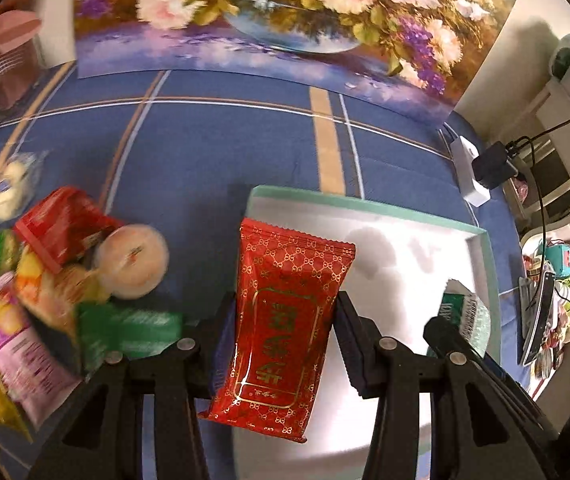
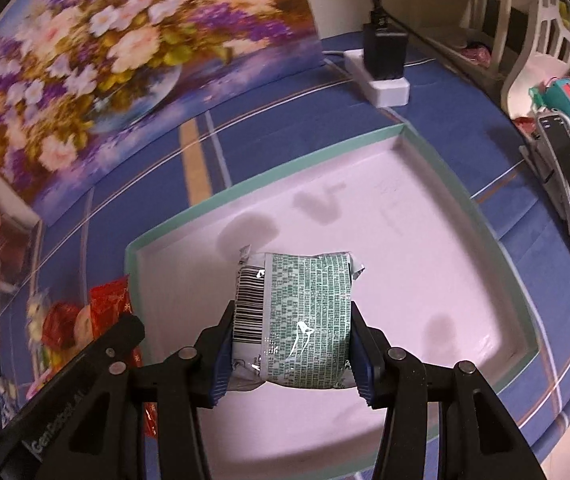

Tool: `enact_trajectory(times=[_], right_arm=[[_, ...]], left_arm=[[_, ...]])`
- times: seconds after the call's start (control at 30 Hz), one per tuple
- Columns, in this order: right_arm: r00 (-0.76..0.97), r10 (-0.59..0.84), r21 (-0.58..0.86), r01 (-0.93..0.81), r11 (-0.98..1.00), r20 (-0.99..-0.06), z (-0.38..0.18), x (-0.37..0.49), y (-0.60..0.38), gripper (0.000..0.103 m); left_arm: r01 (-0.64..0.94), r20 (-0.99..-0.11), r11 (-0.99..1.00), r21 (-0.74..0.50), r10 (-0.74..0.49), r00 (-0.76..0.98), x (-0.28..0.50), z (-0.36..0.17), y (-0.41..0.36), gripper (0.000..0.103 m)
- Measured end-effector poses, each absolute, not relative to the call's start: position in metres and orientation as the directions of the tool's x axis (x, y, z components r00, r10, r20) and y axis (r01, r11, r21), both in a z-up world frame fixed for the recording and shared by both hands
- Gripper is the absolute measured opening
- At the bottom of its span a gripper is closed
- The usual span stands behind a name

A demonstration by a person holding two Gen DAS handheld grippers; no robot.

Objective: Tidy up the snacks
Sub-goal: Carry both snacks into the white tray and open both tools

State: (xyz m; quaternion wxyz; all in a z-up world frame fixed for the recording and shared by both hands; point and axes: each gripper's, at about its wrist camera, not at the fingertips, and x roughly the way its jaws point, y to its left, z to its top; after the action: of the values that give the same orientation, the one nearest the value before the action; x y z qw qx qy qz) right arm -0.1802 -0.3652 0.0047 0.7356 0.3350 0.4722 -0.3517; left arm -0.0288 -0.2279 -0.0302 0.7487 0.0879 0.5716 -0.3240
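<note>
Step in hand: carrying snacks to the teal-rimmed white tray. Left gripper clamped on a glossy red foil packet at the tray's edge; right gripper clamped on a crinkly green-printed packet above the tray floor. Next, probably: lower, release flat. Loose snack pile remains on the blue cloth.

Red packet and green packet above white tray.

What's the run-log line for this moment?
left gripper: shut on red packet | right gripper: shut on green packet | both over tray | tray holds nothing yet
</note>
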Motion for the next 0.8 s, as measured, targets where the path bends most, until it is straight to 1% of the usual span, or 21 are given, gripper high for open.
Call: enact_trajectory(times=[0.23,0.5,0.63,0.7,0.8], right_arm=[[0.291,-0.249,0.136,0.856,0.498,-0.924,0.000,-0.178,-0.391,0.052],[0.271,-0.235,0.133,0.869,0.476,-0.933,-0.012,-0.180,-0.401,0.052],[0.270,-0.223,0.138,0.870,0.473,-0.937,-0.015,-0.180,-0.401,0.052],[0.270,-0.221,0.137,0.867,0.479,-0.937,-0.014,-0.180,-0.399,0.052],[0.269,-0.218,0.134,0.863,0.487,-0.938,-0.012,-0.180,-0.398,0.053]], left_arm=[[0.606,-0.916,0.759,-0.239,-0.383,0.119,-0.019,-0.037,-0.263,0.049],[0.614,-0.923,0.755,-0.229,-0.368,0.109,-0.017,-0.038,-0.281,0.049],[0.628,-0.929,0.753,-0.196,-0.348,0.127,-0.018,-0.031,-0.282,0.050],[0.617,-0.930,0.758,-0.210,-0.350,0.113,-0.016,-0.027,-0.279,0.051],[0.602,-0.927,0.766,-0.227,-0.359,0.107,-0.013,-0.020,-0.270,0.064]])
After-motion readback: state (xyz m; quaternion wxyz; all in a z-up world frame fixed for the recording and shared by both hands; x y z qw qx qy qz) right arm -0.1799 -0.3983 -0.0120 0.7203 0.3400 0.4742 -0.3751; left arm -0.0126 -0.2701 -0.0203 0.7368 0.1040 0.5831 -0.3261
